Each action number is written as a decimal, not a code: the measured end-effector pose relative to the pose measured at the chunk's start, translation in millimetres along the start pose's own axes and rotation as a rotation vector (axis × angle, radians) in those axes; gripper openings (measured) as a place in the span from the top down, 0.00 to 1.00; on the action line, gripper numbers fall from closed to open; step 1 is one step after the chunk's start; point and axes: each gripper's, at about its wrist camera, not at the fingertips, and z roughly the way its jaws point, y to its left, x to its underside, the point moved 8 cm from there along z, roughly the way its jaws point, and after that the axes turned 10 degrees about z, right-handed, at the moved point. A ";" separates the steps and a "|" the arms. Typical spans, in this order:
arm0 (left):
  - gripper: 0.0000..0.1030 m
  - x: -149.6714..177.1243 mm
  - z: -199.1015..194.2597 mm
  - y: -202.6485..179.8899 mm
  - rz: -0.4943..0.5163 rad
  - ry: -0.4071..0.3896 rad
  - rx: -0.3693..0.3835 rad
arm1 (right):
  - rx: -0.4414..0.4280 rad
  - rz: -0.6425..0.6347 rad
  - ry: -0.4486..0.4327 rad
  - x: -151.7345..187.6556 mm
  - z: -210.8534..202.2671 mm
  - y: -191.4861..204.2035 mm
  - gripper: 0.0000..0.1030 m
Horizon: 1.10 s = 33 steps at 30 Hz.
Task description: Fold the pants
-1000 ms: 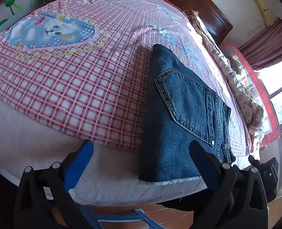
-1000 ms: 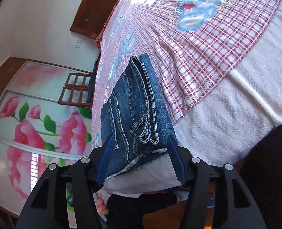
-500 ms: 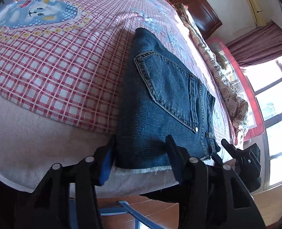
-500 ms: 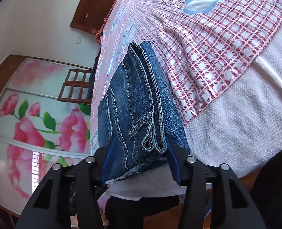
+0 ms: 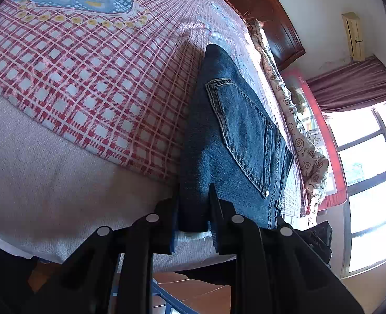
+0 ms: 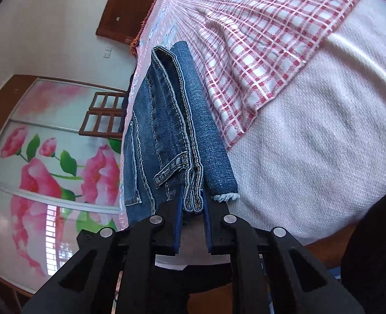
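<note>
Folded blue jeans (image 5: 234, 141) lie at the near edge of the bed, back pocket up. My left gripper (image 5: 193, 209) is shut on the folded near corner of the jeans. In the right wrist view the jeans (image 6: 166, 130) show their waistband side, with layered seams and a belt loop. My right gripper (image 6: 193, 204) is shut on the waistband layers at the near end. A frayed hem sticks out just right of it.
The bed has a red-and-white checked cover (image 5: 88, 78) with a blue bear print over a pale pink blanket (image 6: 323, 144). A wooden headboard (image 5: 258, 7) is at the far end, a window (image 5: 368, 183) on the right. A flowered wardrobe door (image 6: 49, 170) stands beside the bed.
Both grippers went from open around the jeans' near edge to shut on it. The left moved in from wide open; the right closed on the waistband layers.
</note>
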 end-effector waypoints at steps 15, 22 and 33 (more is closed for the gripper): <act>0.48 -70.1 -32.4 -47.6 0.243 -0.108 -0.179 | 0.095 -0.179 -0.139 -99.1 -19.7 71.9 0.38; 0.48 -61.5 7.1 -53.4 0.237 -0.037 -0.192 | 0.234 -0.302 -0.118 -109.0 29.9 75.3 0.76; 0.47 -61.7 19.3 -44.0 0.200 -0.047 -0.194 | 0.296 -0.340 -0.080 -111.7 46.7 55.3 0.85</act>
